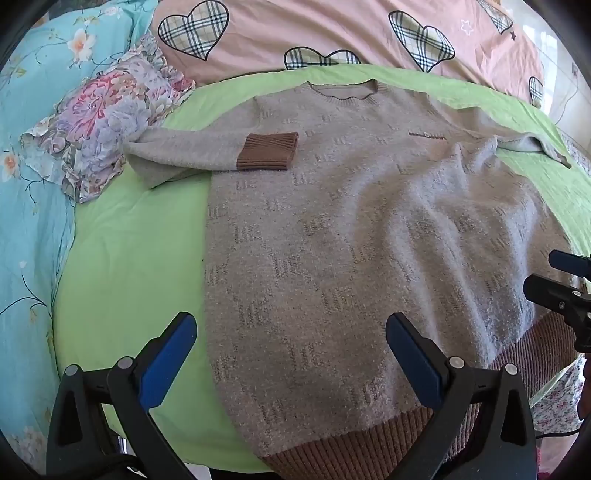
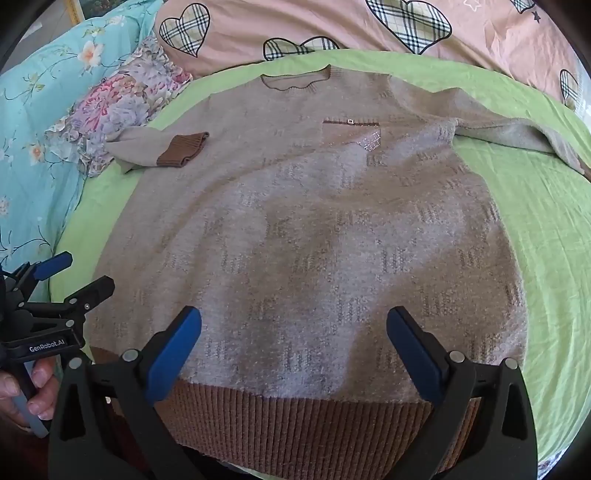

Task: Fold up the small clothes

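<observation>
A: Left wrist view first. How does the left tool point(image 1: 291, 349) sit?

B: Tilted down over the sweater point(image 1: 351, 229), its blue pads point(image 1: 168, 360) wide apart with nothing between them. One pad hangs over the green sheet point(image 1: 129, 266) at 7 o'clock, the other over the knit at 5 o'clock. The right tool point(image 1: 565, 291) pokes in at 3 o'clock, above the hem's right end.

A: And the bed?

B: The sweater lies flat on the green sheet, collar at 12 o'clock, brown ribbed hem point(image 1: 351, 450) at 6 o'clock. One sleeve is folded across the chest, its brown cuff point(image 1: 267, 150) at 11 o'clock; the other sleeve point(image 1: 532, 146) trails off at 2 o'clock. A floral pillow point(image 1: 99, 129) sits at 10 o'clock, a turquoise flowered cover point(image 1: 33, 221) at 9 o'clock, and a pink quilt point(image 1: 332, 33) with plaid hearts along the top.

A: Now the right wrist view.

B: The right tool point(image 2: 294, 349) also points down, pads spread, empty, both above the hem point(image 2: 303, 424). The sweater point(image 2: 314, 240) fills the middle.

A: Anything new there?

B: The left tool point(image 2: 79, 275) at 9 o'clock, jaws apart, gripped by a hand point(image 2: 26, 391) whose fingers wrap its handle. The chest pocket point(image 2: 351, 134) with its small button shows clearly here.
</observation>
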